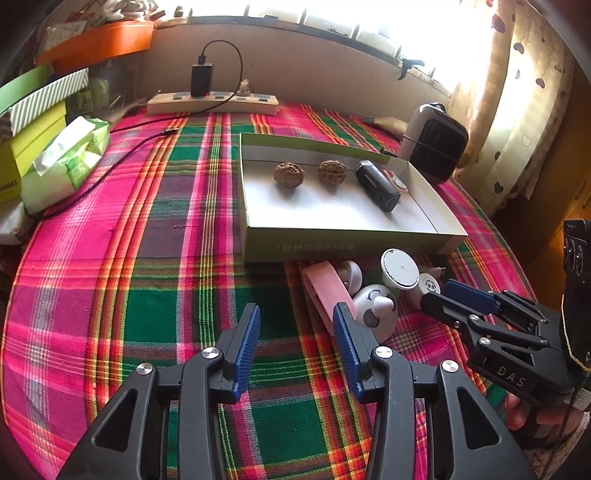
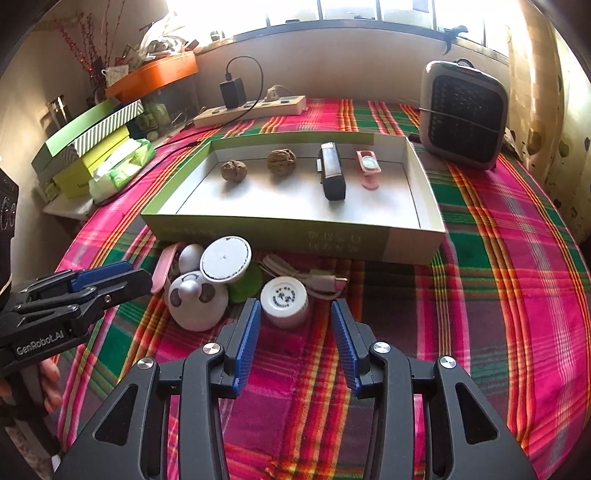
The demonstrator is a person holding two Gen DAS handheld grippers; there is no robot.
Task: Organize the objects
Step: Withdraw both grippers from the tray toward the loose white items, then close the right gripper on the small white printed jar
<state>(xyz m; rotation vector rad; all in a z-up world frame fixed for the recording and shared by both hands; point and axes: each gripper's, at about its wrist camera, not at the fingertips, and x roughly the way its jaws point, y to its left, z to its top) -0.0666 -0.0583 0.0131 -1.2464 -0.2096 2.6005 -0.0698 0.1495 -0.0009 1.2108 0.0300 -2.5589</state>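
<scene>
Left tongs agape, right tongs agape, level

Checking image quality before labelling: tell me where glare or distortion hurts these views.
Left wrist: window blown out white, curtain washed; table edges bow from fisheye. Right wrist: window overexposed too, yet box contents stay sharp.

Both wrist views look low across plaid-clothed table toward window; shared: shallow green-sided cardboard box.
</scene>
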